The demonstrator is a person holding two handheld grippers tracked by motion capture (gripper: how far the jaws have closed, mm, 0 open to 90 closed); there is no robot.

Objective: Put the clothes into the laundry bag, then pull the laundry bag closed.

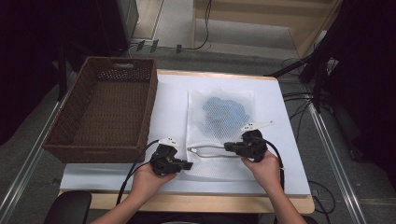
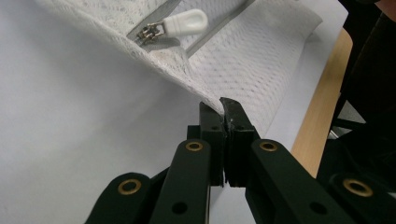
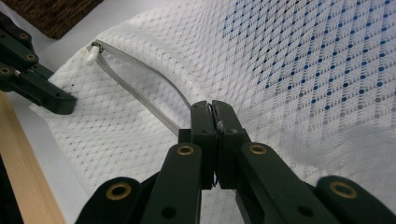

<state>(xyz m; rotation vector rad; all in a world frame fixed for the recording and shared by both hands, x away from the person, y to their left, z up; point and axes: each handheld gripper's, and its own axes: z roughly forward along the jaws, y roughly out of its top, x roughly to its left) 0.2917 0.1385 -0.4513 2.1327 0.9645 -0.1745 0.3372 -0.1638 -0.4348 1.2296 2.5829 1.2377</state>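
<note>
On the desk (image 1: 280, 177) beside the basket (image 1: 105, 109), left hand-held gripper (image 2: 223, 103) clamped on mesh laundry bag (image 1: 219, 126) corner, right hand-held gripper (image 3: 212, 106) clamped at the zipper (image 3: 135, 81) opening, likely tensioning it for zipping.

A white-topped table (image 1: 280, 140) with a pale wooden edge fills the frame's centre. Grey carpet (image 1: 243, 39) lies beyond it, with a light wooden step (image 1: 299, 21) upper right, black cables (image 1: 299, 100) right, and dim lighting.
</note>
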